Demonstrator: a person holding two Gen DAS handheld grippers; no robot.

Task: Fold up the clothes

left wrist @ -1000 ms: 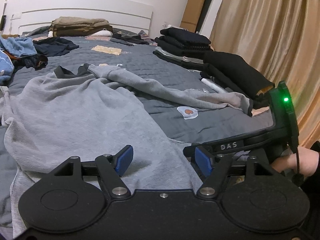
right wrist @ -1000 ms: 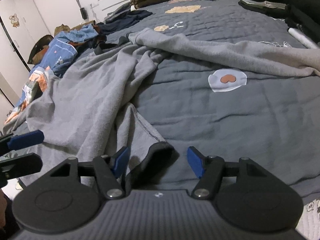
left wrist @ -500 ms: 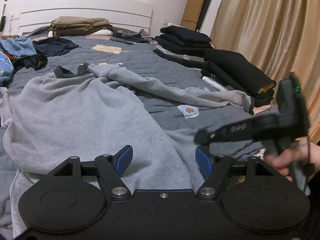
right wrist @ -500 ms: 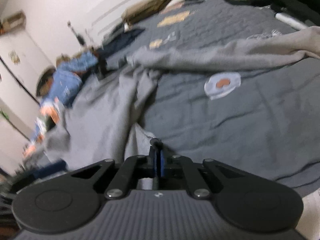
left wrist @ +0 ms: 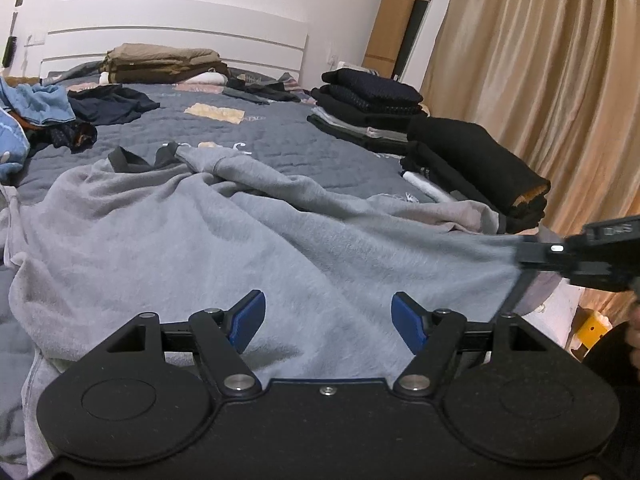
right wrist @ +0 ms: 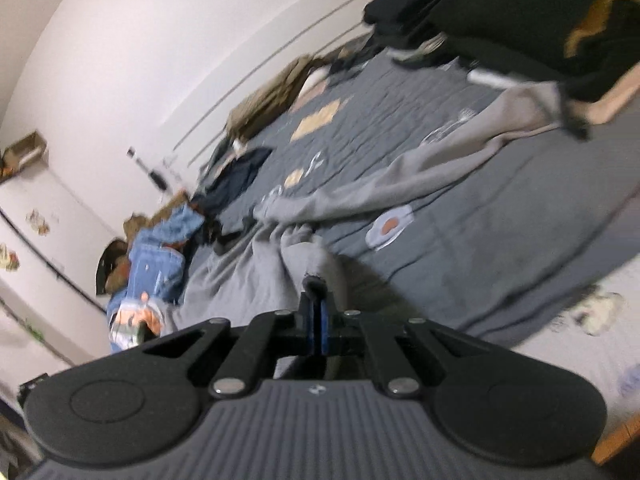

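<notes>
A grey sweatshirt (left wrist: pixel 192 240) with a dark collar lies spread over the bed's grey quilt (left wrist: pixel 256 136). My left gripper (left wrist: pixel 328 318) hovers open just above the sweatshirt's near part, nothing between its blue pads. My right gripper (right wrist: pixel 316 316) is shut on the sweatshirt's dark-edged hem (right wrist: pixel 314 280). In the left wrist view the right gripper (left wrist: pixel 532 254) shows at the right edge, pulling the hem taut out to the right. One long sleeve (right wrist: pixel 400 180) trails across the quilt toward the black clothes.
Folded black clothes (left wrist: pixel 472 160) are stacked along the bed's right side, with a tan curtain (left wrist: pixel 540 60) behind. Brown folded items (left wrist: pixel 160 64) sit by the white headboard. Blue and dark loose clothes (left wrist: pixel 40 108) lie at the far left. A person's hand (left wrist: pixel 634 332) shows at the right edge.
My right gripper closed on the sweatshirt's hem and drew it to the right, rolling as it went; the cloth now stretches across under my left gripper, which stayed open and still.
</notes>
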